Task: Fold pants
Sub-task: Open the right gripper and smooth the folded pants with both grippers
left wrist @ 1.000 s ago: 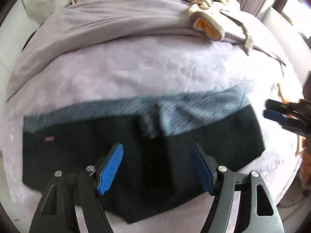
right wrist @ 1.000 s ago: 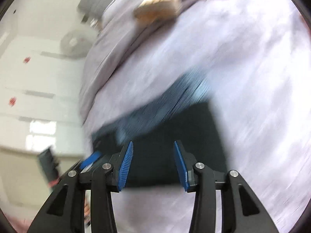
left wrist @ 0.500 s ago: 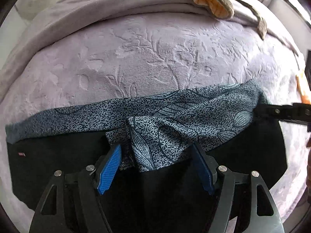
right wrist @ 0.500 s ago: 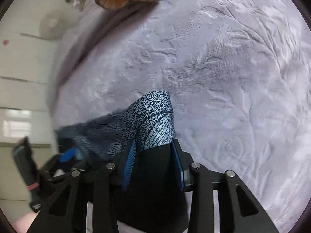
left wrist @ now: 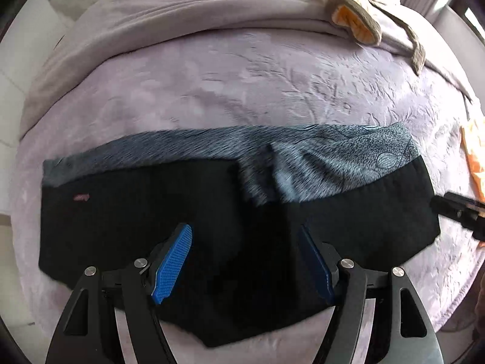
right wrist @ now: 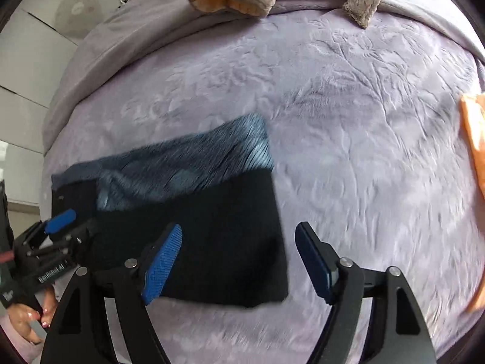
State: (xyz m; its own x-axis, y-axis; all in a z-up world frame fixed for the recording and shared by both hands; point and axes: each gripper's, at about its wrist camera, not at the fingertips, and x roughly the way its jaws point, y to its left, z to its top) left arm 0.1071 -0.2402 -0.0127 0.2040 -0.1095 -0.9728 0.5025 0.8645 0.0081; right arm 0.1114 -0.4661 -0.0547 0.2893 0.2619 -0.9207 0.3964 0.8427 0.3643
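The pants [left wrist: 348, 221] lie flat across the lilac bed cover, black with a blue-grey patterned band along the far edge; they also show in the right wrist view [right wrist: 224, 227]. My left gripper [left wrist: 245, 268] is open and empty, held above the black cloth near its front edge. My right gripper [right wrist: 239, 261] is open and empty above the pants' right end, its left finger over the cloth and its right finger over the bed cover. The left gripper shows at the left of the right wrist view [right wrist: 54, 242]. The right gripper's tip shows at the right edge of the left wrist view [left wrist: 454, 209].
A lilac embossed bed cover [left wrist: 257, 85] spreads under everything. A rumpled grey blanket [left wrist: 212, 9] and a brown-and-orange plush garment [left wrist: 354, 9] lie at the back. An orange cloth [right wrist: 473, 139] lies at the right edge. A fan [right wrist: 78, 9] stands by the white wall.
Both grippers have drawn back and up from the patterned band. The right gripper, nearly closed on the band's corner half a second ago, now stands wide open and empty. The pants lie flat.
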